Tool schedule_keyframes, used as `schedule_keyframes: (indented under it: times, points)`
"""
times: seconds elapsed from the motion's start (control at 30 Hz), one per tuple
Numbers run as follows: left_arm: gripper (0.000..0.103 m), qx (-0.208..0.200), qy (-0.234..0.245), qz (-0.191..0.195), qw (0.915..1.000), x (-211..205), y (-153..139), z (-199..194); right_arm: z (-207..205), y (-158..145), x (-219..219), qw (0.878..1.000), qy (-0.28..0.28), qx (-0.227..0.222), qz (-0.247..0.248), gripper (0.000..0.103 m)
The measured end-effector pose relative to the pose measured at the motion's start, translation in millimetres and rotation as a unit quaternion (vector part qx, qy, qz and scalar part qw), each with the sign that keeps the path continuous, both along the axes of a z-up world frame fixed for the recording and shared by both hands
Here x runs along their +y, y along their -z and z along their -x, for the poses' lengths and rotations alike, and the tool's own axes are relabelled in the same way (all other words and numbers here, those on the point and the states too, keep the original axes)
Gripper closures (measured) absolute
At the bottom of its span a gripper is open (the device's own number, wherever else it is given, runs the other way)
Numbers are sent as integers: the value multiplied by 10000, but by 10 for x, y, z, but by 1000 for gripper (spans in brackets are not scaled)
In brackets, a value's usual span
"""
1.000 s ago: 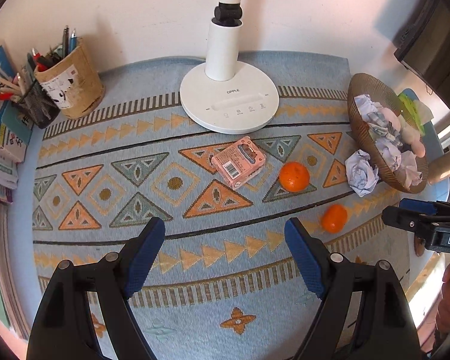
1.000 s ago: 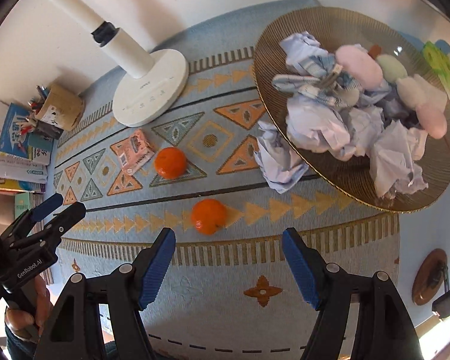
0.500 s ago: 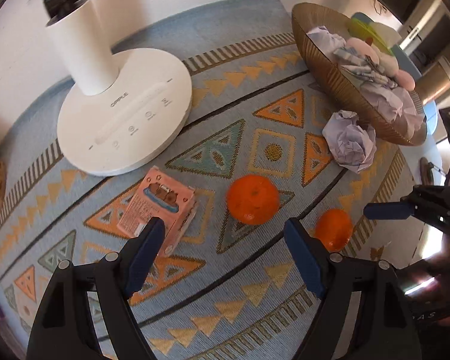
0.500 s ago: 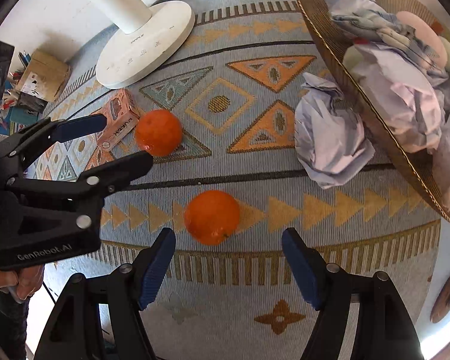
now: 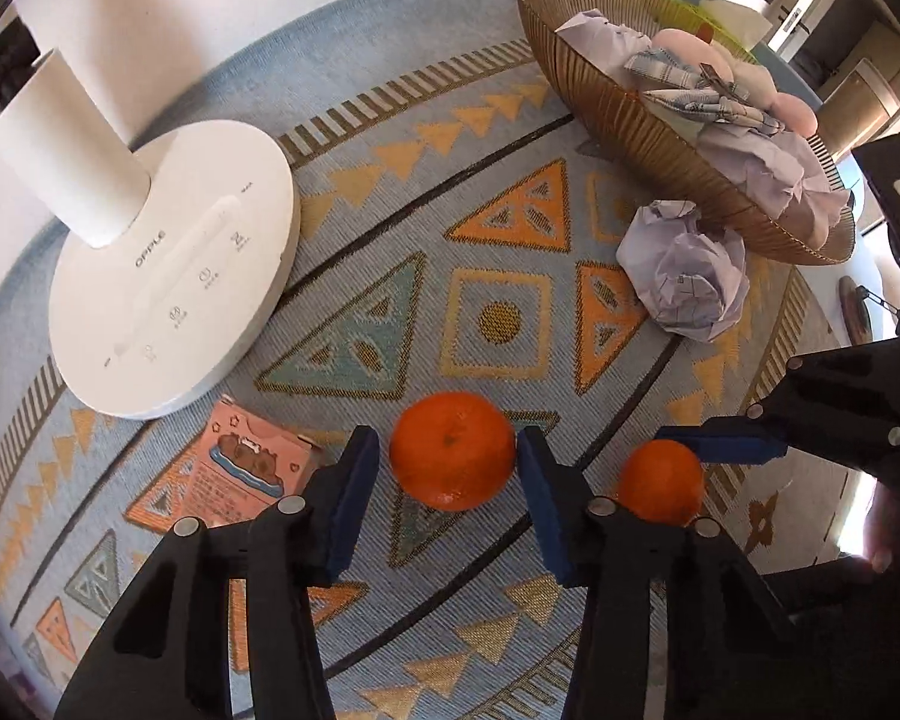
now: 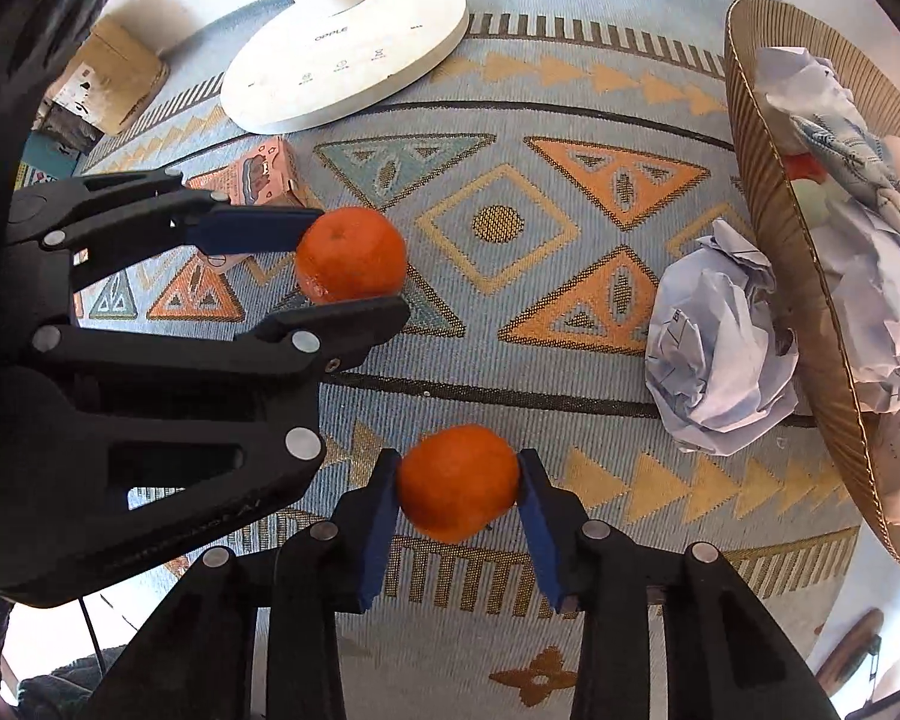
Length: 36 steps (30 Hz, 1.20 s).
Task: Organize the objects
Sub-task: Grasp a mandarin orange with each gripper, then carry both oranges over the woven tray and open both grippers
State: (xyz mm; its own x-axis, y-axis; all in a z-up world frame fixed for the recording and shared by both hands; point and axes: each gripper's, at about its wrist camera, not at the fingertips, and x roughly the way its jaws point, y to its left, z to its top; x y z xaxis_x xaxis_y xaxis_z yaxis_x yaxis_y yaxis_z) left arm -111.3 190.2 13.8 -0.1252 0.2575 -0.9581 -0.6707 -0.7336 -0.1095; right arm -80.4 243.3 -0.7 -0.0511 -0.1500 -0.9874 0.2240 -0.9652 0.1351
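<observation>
Two oranges lie on a patterned mat. My left gripper (image 5: 447,468) has its blue pads against both sides of the far orange (image 5: 452,450), which rests on the mat. My right gripper (image 6: 457,486) is shut on the near orange (image 6: 457,483). In the left wrist view the near orange (image 5: 660,483) sits between the right gripper's pads (image 5: 720,444). In the right wrist view the left gripper (image 6: 342,267) holds the far orange (image 6: 351,252). A crumpled paper ball (image 6: 720,336) lies beside a brown wicker basket (image 6: 768,180) filled with paper and soft toys.
A white lamp base (image 5: 168,282) stands at the back left. A pink box (image 5: 249,474) lies just left of the left gripper. A cardboard pen holder (image 6: 111,78) stands at the far left. A round wooden object (image 6: 852,651) lies off the mat at the right.
Both grippers moved forward and down, and each has closed around its own orange. Earlier both were wide open above the mat.
</observation>
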Motion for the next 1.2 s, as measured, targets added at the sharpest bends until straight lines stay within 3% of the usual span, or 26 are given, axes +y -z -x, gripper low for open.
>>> schedule_keyframes:
  times: [0.1, 0.2, 0.37, 0.63, 0.77, 0.93, 1.0, 1.2]
  points:
    - [66, 27, -131, 22, 9999, -26, 14, -67, -30, -51, 28, 10000, -29, 64, -18, 66]
    - [66, -37, -356, -85, 9993, -67, -24, -120, -97, -168, 112, 9998, 7, 179, 99, 66]
    - [66, -289, -710, -554, 9955, -183, -247, -270, -250, -544, 347, 9978, 102, 591, 278, 66]
    - [66, 124, -846, -1087, 9904, -151, -1001, -432, -374, -1415, 870, 9866, 571, 1477, 402, 66]
    - [66, 466, -710, -1705, 9817, -31, -1520, -446, -386, -1965, 1432, 9722, 1044, 2031, 523, 66]
    - [66, 758, -593, -2254, 9695, 397, -1994, -360, -303, -2433, 1850, 9534, 1496, 2591, 393, 66]
    - [66, 843, -546, -2328, 9673, 601, -2052, -257, -218, -2479, 2014, 9491, 1713, 2615, 376, 66]
    - [66, 859, -423, -2014, 9748, 1139, -1959, 77, 188, -2236, 2393, 9479, 2163, 2188, 821, 66]
